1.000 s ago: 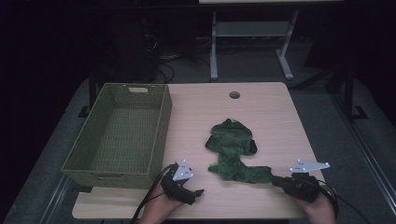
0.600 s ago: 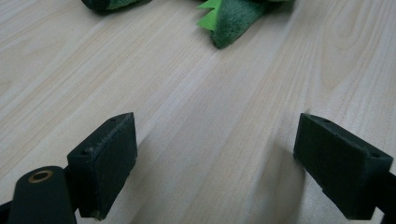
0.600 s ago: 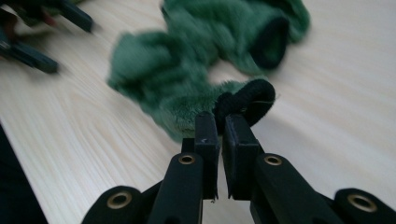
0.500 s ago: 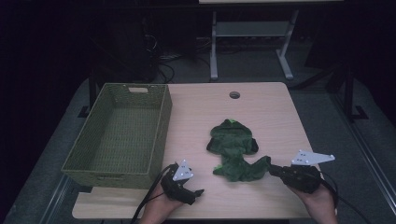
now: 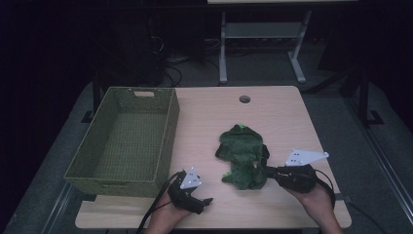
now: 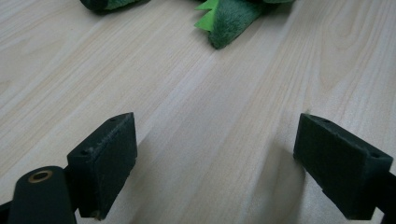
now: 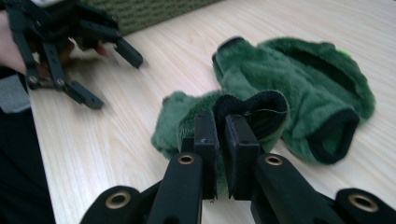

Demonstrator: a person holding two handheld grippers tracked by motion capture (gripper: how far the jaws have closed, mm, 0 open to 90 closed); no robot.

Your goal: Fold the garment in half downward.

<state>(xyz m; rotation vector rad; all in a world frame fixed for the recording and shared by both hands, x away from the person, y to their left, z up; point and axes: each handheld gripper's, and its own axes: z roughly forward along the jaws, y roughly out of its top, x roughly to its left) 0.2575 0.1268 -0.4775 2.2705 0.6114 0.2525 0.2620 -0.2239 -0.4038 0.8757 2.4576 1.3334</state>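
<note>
A green plush garment point(image 5: 241, 156) with black cuffs lies bunched on the wooden table point(image 5: 272, 117), right of centre. My right gripper point(image 5: 267, 170) comes at it from the right, lifted a little off the table. In the right gripper view its jaws point(image 7: 220, 123) are shut on a black cuff point(image 7: 261, 105) of the green garment point(image 7: 299, 79). My left gripper point(image 5: 207, 201) rests near the front edge, left of the garment. Its jaws point(image 6: 224, 163) stand wide open over bare wood, with a green tip of the garment point(image 6: 233, 18) farther ahead. The left gripper point(image 7: 112, 77) also appears open in the right gripper view.
A green woven basket point(image 5: 168, 141) stands on the left half of the table, with nothing inside, and its wall point(image 7: 149, 11) shows behind the left gripper. A round cable hole point(image 5: 244, 99) is near the far edge. Dark floor and a metal frame lie beyond.
My right gripper has risen and moved left with the cuff in its jaws, bunching the garment's near end toward its middle. The left gripper has stayed put.
</note>
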